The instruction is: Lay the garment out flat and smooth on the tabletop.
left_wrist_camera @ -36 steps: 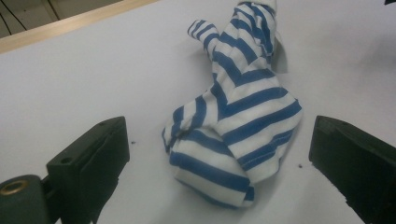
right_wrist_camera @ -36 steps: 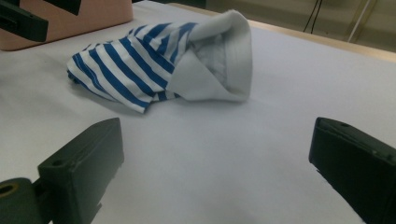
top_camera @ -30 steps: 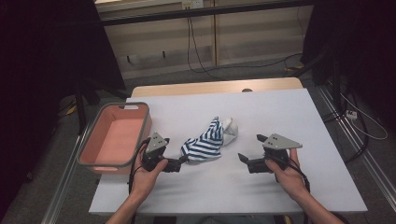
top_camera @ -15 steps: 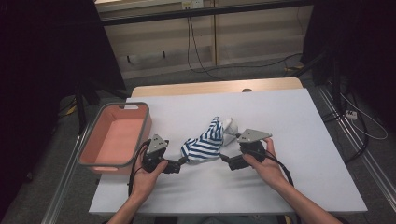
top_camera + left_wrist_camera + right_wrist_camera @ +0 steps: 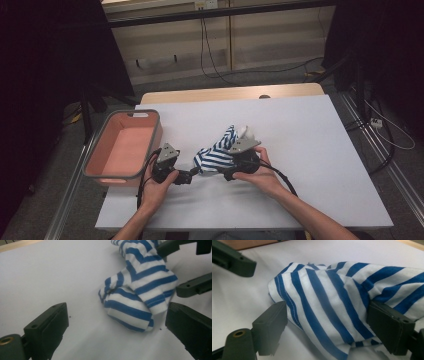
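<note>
The right tongs (image 5: 327, 327) have just been closing around the striped cloth (image 5: 216, 156), not yet pinching. The left tongs (image 5: 117, 322) stand open beside it, empty. Next: grip firmly.

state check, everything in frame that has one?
striped cloth: crumpled in a heap on the table, not lifted
left gripper: open, cloth edge lying loose between its jaws
right gripper: jaws just been closing around a fold, pads not yet pinching
pink bin: upright, nothing inside
</note>
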